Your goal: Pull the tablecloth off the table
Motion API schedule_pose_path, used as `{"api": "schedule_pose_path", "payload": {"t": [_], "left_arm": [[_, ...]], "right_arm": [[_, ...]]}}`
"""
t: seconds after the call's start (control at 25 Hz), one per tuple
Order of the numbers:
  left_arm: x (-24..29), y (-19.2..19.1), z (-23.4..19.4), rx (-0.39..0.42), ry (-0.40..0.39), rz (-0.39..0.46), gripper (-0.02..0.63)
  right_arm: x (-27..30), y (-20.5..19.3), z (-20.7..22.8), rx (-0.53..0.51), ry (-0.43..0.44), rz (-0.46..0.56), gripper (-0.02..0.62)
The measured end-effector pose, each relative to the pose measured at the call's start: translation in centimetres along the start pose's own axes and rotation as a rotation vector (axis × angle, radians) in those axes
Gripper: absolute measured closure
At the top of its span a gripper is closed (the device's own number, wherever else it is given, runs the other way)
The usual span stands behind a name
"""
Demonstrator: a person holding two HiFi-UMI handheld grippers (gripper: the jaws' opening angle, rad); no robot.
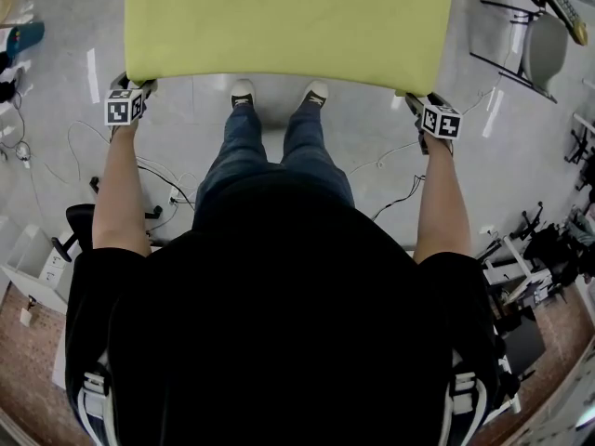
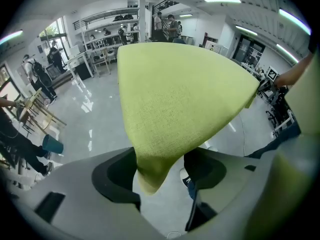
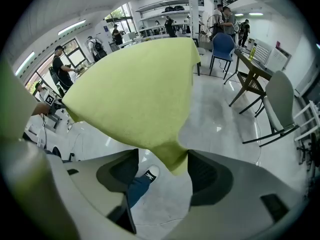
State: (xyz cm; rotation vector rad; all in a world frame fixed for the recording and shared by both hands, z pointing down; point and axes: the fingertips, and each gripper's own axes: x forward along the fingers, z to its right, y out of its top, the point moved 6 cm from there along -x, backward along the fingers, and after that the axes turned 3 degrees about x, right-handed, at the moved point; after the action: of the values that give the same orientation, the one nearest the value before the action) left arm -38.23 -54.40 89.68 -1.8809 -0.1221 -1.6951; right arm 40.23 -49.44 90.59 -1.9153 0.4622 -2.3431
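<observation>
A yellow-green tablecloth (image 1: 288, 26) spreads flat in front of me, above the floor; no table shows under it. My left gripper (image 1: 133, 84) is at its near left corner and my right gripper (image 1: 418, 98) at its near right corner. In the left gripper view the cloth (image 2: 175, 94) tapers to a corner that hangs between the wide jaws of the left gripper (image 2: 160, 176), with floor showing beside it. In the right gripper view the cloth (image 3: 135, 94) corner likewise dips between the spread jaws of the right gripper (image 3: 162, 171), with a gap on its left side.
My shoes (image 1: 279, 93) stand on the shiny grey floor just under the cloth's near edge. Cables (image 1: 158, 179) trail on the floor at left. A chair (image 1: 544, 49) stands at the upper right, with equipment (image 1: 548, 249) at right. People stand at distant benches (image 2: 100, 44).
</observation>
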Motion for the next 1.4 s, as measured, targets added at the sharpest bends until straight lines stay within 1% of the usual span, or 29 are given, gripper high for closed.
{"api": "schedule_pose_path", "payload": {"t": [0.12, 0.2, 0.4, 0.52, 0.64, 0.76, 0.8, 0.88, 1.04, 1.24, 1.4], "left_arm": [[0.5, 0.5, 0.2, -0.005, 0.000, 0.011, 0.345], [0.7, 0.7, 0.4, -0.001, -0.009, 0.009, 0.384], [0.7, 0.6, 1.2, -0.004, -0.023, -0.001, 0.464], [0.7, 0.5, 1.2, 0.002, -0.022, -0.012, 0.510], [0.2, 0.2, 1.3, 0.012, -0.020, -0.016, 0.548], [-0.1, -0.1, 1.3, 0.023, -0.020, -0.021, 0.565], [-0.2, -0.1, 1.4, 0.027, -0.020, -0.024, 0.569], [-0.2, -0.2, 1.5, 0.040, -0.017, -0.035, 0.572], [-0.5, -0.9, 1.3, 0.069, -0.009, -0.060, 0.575], [-1.8, -1.9, 1.1, 0.085, -0.012, -0.081, 0.575], [-3.7, -2.2, 2.0, 0.098, 0.013, -0.090, 0.575]], "right_arm": [[0.2, 0.5, 0.4, 0.010, -0.003, 0.023, 0.295], [0.4, 1.1, 0.2, 0.011, 0.013, 0.031, 0.295], [1.7, 0.7, 0.2, -0.019, 0.042, -0.006, 0.305], [2.1, 0.8, -0.2, -0.039, 0.043, -0.019, 0.387], [2.0, 0.5, -0.3, -0.034, 0.053, -0.029, 0.439], [2.1, 0.1, -0.2, -0.028, 0.047, -0.040, 0.538], [1.9, 0.1, -0.1, -0.027, 0.038, -0.041, 0.559], [1.4, 0.1, 0.0, -0.023, 0.023, -0.042, 0.568], [1.1, -0.8, 0.0, 0.001, 0.022, -0.045, 0.568], [0.1, -1.5, -1.0, -0.006, 0.014, -0.047, 0.569], [-1.6, -2.3, -0.9, -0.002, 0.023, -0.038, 0.569]]}}
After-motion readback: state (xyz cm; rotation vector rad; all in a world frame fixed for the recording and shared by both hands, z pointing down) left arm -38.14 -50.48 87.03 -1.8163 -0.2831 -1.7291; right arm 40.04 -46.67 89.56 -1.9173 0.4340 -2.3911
